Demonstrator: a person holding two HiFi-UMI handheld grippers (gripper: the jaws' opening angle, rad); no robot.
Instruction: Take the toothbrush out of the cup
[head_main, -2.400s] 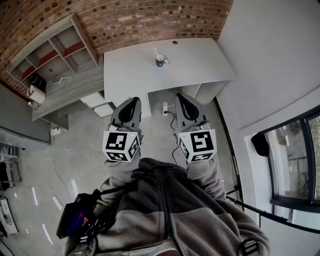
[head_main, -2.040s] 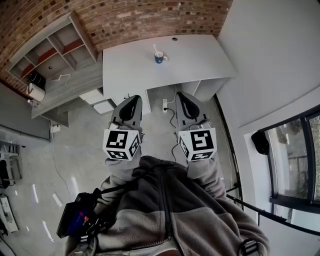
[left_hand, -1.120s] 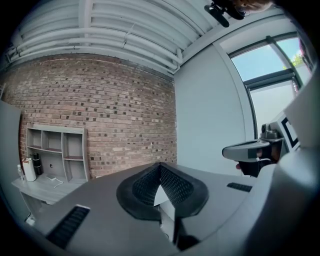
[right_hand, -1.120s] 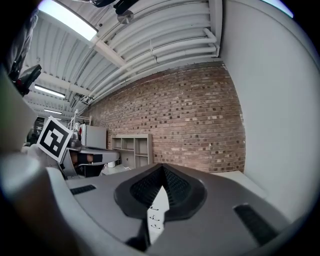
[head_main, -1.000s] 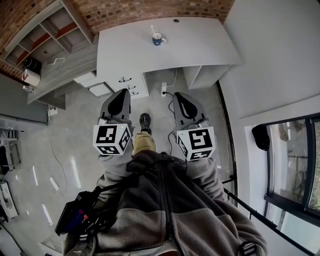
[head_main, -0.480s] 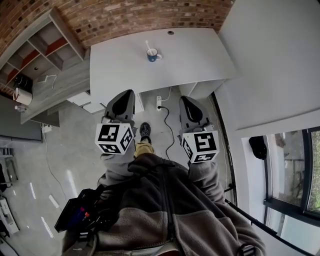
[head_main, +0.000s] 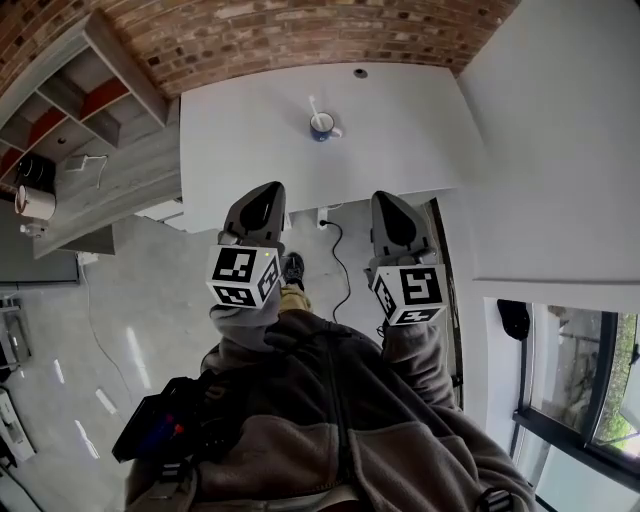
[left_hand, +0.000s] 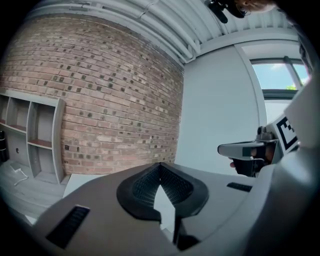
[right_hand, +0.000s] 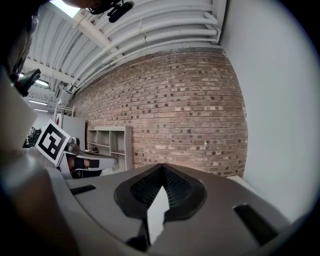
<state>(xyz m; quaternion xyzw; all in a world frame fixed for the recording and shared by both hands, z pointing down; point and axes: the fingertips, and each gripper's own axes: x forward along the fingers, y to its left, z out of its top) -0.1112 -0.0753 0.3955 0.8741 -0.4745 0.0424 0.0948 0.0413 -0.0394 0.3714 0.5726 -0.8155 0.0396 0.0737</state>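
A small blue cup on the smooth white bench holds a white toothbrush, thin and barely discernible. Well short of the cup, the left tongs and right tongs are pressed together, empty.

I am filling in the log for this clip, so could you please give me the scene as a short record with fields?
cup: blue, upright on the white desk, toward its back
toothbrush: white, standing in the cup, leaning left
left gripper: shut, empty, short of the cup
right gripper: shut, empty, short of the cup
progress: toothbrush not yet taken out
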